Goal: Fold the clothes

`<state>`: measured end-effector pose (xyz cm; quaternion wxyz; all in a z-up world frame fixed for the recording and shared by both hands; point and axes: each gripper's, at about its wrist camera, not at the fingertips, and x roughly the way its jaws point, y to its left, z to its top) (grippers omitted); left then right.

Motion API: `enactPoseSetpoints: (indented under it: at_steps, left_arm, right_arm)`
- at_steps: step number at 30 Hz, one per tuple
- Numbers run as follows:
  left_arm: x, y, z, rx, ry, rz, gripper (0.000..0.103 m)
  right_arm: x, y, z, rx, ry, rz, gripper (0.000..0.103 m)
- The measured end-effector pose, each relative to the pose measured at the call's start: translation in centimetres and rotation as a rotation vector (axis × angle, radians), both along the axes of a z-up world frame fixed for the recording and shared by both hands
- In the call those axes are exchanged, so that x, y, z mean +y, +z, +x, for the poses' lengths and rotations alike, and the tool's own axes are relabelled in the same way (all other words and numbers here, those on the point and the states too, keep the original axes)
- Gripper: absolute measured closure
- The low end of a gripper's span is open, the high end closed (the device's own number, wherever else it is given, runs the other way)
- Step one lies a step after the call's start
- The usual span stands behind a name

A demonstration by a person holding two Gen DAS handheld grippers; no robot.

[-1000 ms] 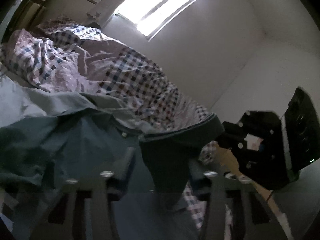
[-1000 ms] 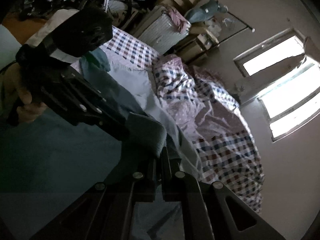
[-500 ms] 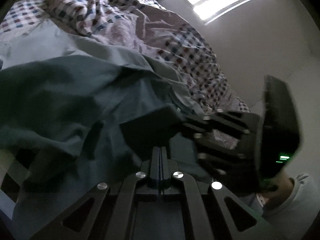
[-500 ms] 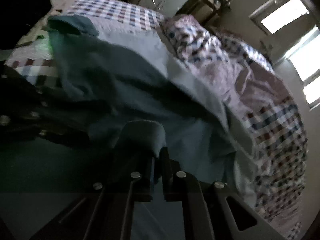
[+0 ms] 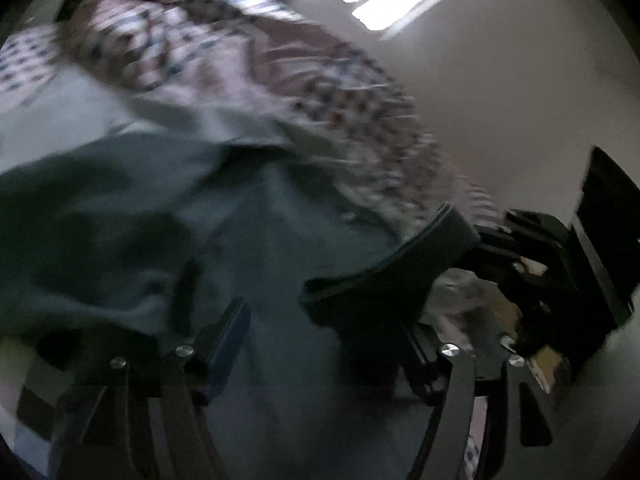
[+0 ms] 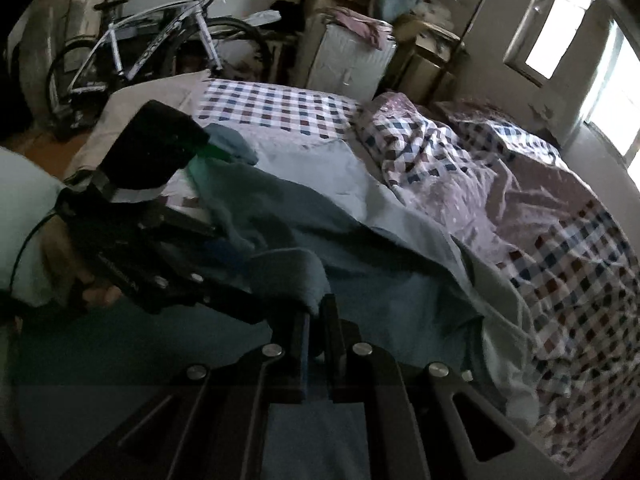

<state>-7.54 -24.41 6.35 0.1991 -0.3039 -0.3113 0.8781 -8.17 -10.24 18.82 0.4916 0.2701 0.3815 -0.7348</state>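
A blue-teal garment [image 5: 280, 220] lies rumpled across the bed, and the left wrist view is blurred by motion. My left gripper [image 5: 324, 336] is open, its fingers wide apart over the cloth with nothing pinched. A dark folded band of the garment [image 5: 400, 276] stretches right to the other tool's black body [image 5: 536, 264]. In the right wrist view my right gripper [image 6: 316, 320] is shut on a raised fold of the garment [image 6: 380, 280]. The left tool's body [image 6: 132, 240], held by a hand [image 6: 96, 292], sits close on its left.
A crumpled checked quilt [image 6: 520, 184] covers the far and right side of the bed, over a checked sheet [image 6: 272, 108]. A small teal bundle [image 6: 232, 142] lies near the sheet. A bicycle [image 6: 160, 40], a white cabinet [image 6: 344, 60] and boxes stand behind the bed.
My left gripper, shut on the garment half a second ago, has opened and let the cloth go. The right gripper stays shut on its fold, and both views have swung.
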Motion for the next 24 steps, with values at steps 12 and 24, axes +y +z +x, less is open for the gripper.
enactPoseSetpoints:
  at_steps: [12,24]
  left_arm:
    - [2.5,2.8,1.6,0.118,-0.097,-0.012,0.098]
    - [1.3,-2.3,0.3,-0.247,-0.059,0.039,0.101]
  right_arm:
    - [0.0,-0.7,0.1,-0.032,-0.012,0.051,0.099]
    - [-1.2,-5.0,-4.5,-0.144,-0.201,0.089,0.034]
